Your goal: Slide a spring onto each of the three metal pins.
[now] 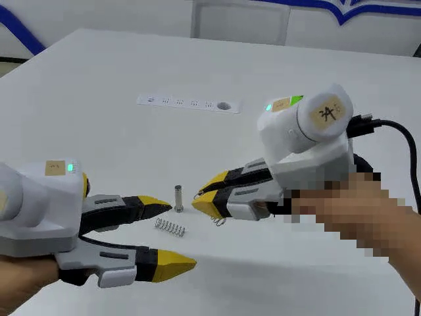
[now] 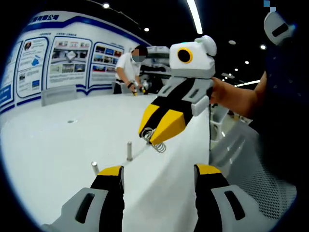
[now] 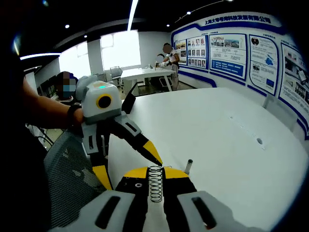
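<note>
A short metal pin (image 1: 178, 197) stands upright on the white table (image 1: 99, 92). My right gripper (image 1: 199, 199) hovers just right of the pin, shut on a small spring (image 3: 155, 184) that stands up between its yellow tips; the spring's end (image 1: 218, 220) pokes out below the jaws. A second spring (image 1: 170, 228) lies loose on the table in front of the pin. My left gripper (image 1: 168, 234) is open at the lower left, its jaws on either side of that loose spring and holding nothing. The left gripper view shows two pins (image 2: 129, 151) (image 2: 95, 167).
A flush white socket strip (image 1: 191, 103) sits in the table farther back. A black cable (image 1: 401, 141) trails from the right gripper. The table edge and a mesh chair (image 2: 251, 159) lie to one side. People stand at a far table (image 3: 145, 72).
</note>
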Demonstrator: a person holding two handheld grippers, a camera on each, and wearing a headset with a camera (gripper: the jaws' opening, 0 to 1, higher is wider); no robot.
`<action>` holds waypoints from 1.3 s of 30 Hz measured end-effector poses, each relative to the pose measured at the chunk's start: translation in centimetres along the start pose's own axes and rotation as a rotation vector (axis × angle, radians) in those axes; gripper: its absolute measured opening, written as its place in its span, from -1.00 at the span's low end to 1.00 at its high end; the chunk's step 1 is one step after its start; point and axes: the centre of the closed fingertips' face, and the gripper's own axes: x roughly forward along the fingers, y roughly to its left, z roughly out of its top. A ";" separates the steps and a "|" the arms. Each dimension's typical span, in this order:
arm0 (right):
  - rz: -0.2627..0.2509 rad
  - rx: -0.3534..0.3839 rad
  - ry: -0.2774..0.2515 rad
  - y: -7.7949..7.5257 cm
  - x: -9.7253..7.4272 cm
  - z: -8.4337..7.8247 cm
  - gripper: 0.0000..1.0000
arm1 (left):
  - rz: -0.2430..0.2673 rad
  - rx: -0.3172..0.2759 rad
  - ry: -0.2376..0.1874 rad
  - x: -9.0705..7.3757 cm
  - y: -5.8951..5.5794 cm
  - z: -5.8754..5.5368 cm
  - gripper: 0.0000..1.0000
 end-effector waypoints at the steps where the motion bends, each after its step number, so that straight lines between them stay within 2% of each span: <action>1: 0.005 -0.002 -0.007 0.2 0.0 0.3 -0.77 | -0.010 -0.014 -0.019 0.2 -0.1 0.4 0.16; 6: 0.033 0.012 -0.047 1.1 0.0 1.3 -0.77 | -0.042 -0.054 -0.066 0.6 -0.2 1.6 -0.04; 11: 0.043 0.011 -0.067 1.7 0.1 1.7 -0.77 | -0.062 -0.067 -0.084 0.7 -0.4 2.0 -0.21; 20: 0.062 0.015 -0.092 2.1 0.2 2.2 -0.77 | -0.084 -0.060 -0.108 1.0 -0.6 2.8 -0.51; 26: 0.057 0.004 -0.087 2.0 0.0 2.0 -0.77 | -0.098 -0.031 -0.107 1.0 -0.9 2.8 -0.74; 39: 0.040 -0.036 -0.065 1.8 -1.1 1.5 -0.77 | -0.070 0.006 -0.088 0.7 -0.4 2.5 -0.76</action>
